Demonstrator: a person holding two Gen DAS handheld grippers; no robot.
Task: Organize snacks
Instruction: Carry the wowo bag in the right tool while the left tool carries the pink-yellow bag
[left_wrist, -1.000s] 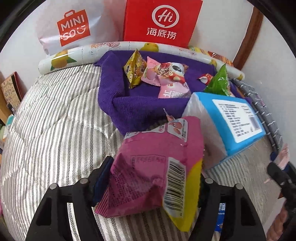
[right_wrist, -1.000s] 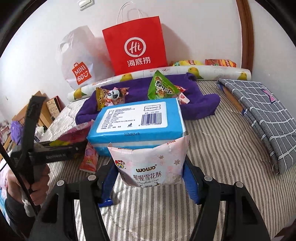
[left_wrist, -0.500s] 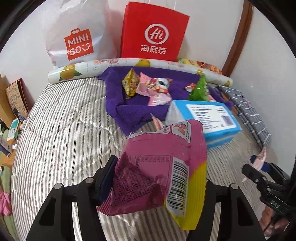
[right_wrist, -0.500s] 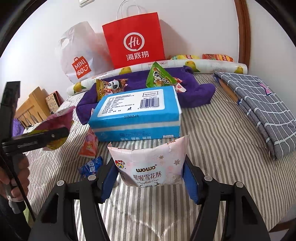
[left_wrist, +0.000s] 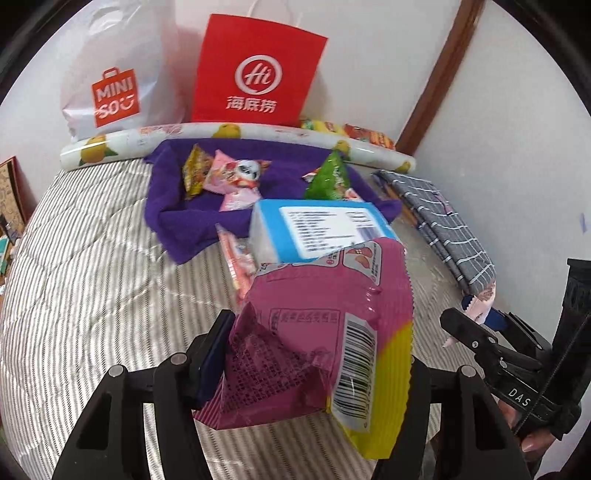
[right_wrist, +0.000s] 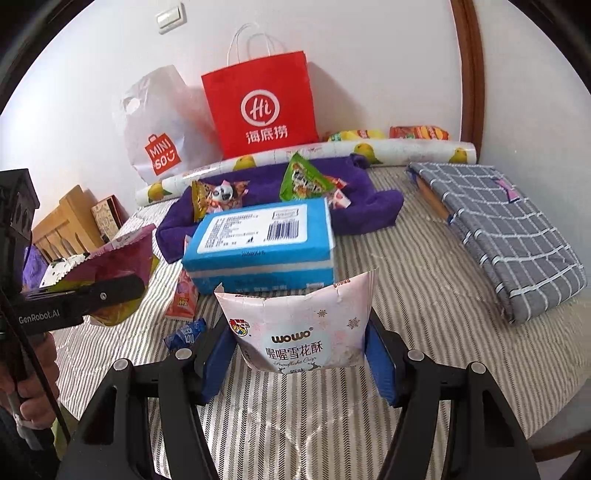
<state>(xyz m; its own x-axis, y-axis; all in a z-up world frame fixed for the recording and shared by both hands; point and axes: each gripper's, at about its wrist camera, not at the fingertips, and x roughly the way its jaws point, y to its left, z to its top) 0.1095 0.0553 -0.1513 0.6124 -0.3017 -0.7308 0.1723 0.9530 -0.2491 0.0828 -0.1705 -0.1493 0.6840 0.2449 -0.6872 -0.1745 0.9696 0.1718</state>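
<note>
My left gripper (left_wrist: 314, 354) is shut on a magenta and yellow snack bag (left_wrist: 317, 332), held above the striped bed; it also shows at the left of the right wrist view (right_wrist: 118, 258). My right gripper (right_wrist: 299, 339) is shut on a pale pink WOWO snack pack (right_wrist: 299, 332), held above the bed in front of a blue tissue pack (right_wrist: 258, 240). A purple towel (left_wrist: 173, 214) behind the tissue pack carries a yellow snack (left_wrist: 194, 173), a pink panda snack (left_wrist: 236, 177) and a green snack (left_wrist: 327, 177). A small red packet (right_wrist: 183, 295) and a blue candy (right_wrist: 184, 332) lie on the bed.
A red Hi paper bag (right_wrist: 264, 103) and a white Miniso bag (right_wrist: 159, 129) stand against the wall behind a rolled fruit-print mat (right_wrist: 314, 153). A folded grey checked cloth (right_wrist: 498, 229) lies at the right. A wooden bed frame (right_wrist: 62, 225) is at the left.
Both grippers have pulled back and up from the tissue pack with their snacks still held. The right gripper now shows closer in the left wrist view.
</note>
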